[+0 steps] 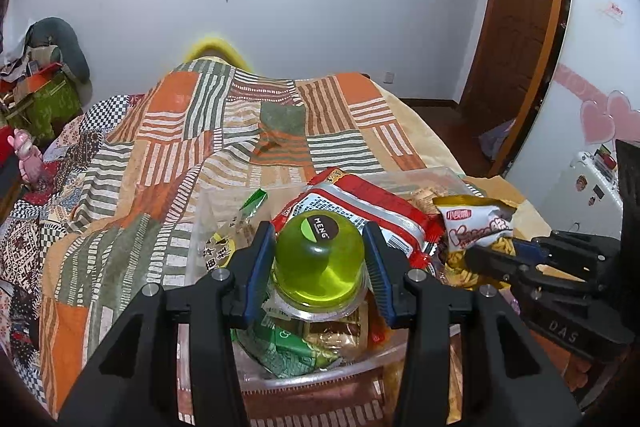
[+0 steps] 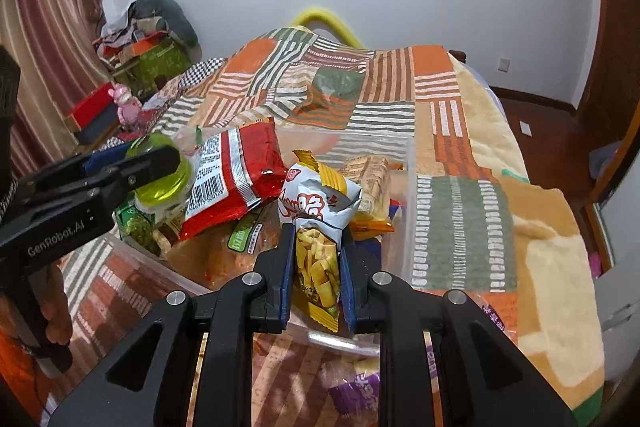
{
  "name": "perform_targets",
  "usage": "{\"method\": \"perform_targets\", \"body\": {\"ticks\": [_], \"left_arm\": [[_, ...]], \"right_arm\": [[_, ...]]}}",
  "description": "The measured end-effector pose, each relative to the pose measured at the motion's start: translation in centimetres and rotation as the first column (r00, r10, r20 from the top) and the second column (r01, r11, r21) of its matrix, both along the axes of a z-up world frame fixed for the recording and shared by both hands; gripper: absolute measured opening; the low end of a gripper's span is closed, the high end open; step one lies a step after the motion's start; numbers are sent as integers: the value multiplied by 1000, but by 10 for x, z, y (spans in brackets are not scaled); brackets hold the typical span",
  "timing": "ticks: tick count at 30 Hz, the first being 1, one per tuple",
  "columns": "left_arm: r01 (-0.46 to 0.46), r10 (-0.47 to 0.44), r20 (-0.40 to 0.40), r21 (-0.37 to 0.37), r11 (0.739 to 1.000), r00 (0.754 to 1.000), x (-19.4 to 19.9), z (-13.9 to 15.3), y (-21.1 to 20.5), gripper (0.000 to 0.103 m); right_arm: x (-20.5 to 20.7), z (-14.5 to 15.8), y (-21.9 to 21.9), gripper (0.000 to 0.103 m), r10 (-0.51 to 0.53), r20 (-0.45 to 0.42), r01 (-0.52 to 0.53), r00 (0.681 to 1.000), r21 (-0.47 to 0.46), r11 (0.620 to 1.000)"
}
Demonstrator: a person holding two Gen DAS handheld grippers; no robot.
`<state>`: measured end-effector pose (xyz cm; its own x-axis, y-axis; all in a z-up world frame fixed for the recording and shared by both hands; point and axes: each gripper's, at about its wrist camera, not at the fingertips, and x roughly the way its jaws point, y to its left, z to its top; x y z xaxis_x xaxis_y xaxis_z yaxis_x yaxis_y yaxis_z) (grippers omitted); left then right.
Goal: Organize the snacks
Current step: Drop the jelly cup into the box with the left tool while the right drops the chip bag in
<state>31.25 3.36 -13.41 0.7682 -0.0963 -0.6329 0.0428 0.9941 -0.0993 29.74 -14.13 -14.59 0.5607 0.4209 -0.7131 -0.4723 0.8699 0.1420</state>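
My left gripper (image 1: pixel 319 233) is shut on a green jelly cup (image 1: pixel 320 263) with a dark round label, held over a clear plastic bin (image 1: pixel 304 379) full of snack packets. The cup also shows in the right wrist view (image 2: pixel 164 183), held by the left gripper (image 2: pixel 136 157). My right gripper (image 2: pixel 318 233) is shut on a yellow and white snack bag (image 2: pixel 316 227) of yellow sticks, above the bin's near wall (image 2: pixel 340 341). That bag also shows in the left wrist view (image 1: pixel 474 227), held by the right gripper (image 1: pixel 492 255). A large red packet (image 1: pixel 360 211) lies on top of the pile.
The bin stands on a bed with a striped patchwork quilt (image 1: pixel 240 131). A purple packet (image 2: pixel 356 393) lies on the bed in front of the bin. Green packets (image 1: pixel 288 347) and orange ones (image 2: pixel 372 179) fill the bin. Clutter and a pink toy (image 1: pixel 26 155) sit left of the bed.
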Motion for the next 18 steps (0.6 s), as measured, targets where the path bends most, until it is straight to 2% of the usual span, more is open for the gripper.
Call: {"method": "perform_targets", "body": {"ticks": [5, 7, 12, 18], "left_arm": [[-4, 5, -16, 38, 999, 1000, 1, -3, -4, 47], [-8, 9, -29, 39, 999, 1000, 0, -5, -4, 52], [-15, 16, -27, 27, 1000, 1000, -10, 1, 0, 57], [-15, 15, -7, 6, 1000, 1000, -32, 16, 1, 63]], "right_arm": [[-2, -6, 0, 19, 24, -34, -24, 999, -18, 1000], [-3, -9, 1, 21, 27, -50, -28, 998, -23, 999], [-5, -5, -7, 22, 22, -63, -22, 998, -3, 1000], [-16, 4, -20, 33, 18, -51, -18, 999, 7, 1000]]}}
